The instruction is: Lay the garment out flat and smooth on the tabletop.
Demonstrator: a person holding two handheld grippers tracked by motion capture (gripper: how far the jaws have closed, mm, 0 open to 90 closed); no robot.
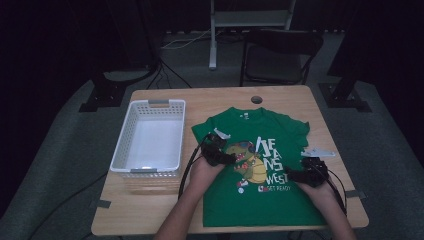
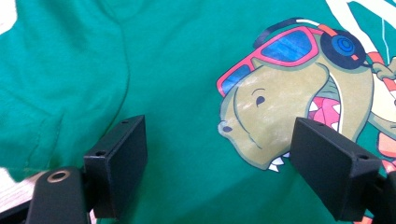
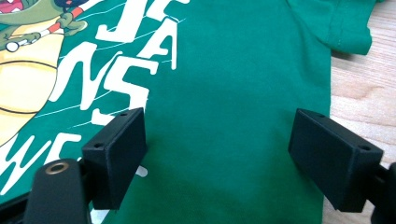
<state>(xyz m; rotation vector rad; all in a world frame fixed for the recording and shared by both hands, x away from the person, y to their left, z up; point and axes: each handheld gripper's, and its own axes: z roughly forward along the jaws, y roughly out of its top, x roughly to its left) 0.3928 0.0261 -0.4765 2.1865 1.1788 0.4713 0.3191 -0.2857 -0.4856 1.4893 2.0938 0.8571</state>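
A: We've got the green T-shirt (image 1: 260, 170) spread flat, print up, right beneath both claws. Our left claw (image 1: 226, 156) hangs over the dinosaur's head, jaws wide apart, nothing between them.

B: Same on the other side: the right claw (image 1: 296, 176) stands agape over the plain cloth past the lettering, holding nothing. In the right gripper view the shirt's side edge (image 3: 327, 116) runs just outside its far jaw, with bare desk (image 3: 359, 93) beyond.

A: And the white basket (image 1: 150, 104) sits off to the outside of our left claw, well apart from the shirt. Folding looks like the job in hand, we'd say.

B: So how do we do it well? We'd come down with the jaws still spread and pinch one layer at an edge or a seam, not mid-panel, where the cloth just bunches.

A: Agreed. From the left gripper view the sleeve seam (image 2: 122, 60) lies ahead of the near jaw, a fair place to bite. Both claws should take hold level with each other so the fold line runs straight.

B: Any writing? Ahead of our right claw we read big white letters, "JEANS" (image 3: 135, 51), and below it the start of "WEST" (image 1: 276, 179).

A: In the high view a small line under that seems to say "GET READY" (image 1: 278, 189). The neck label (image 1: 245, 115) is too small to read.
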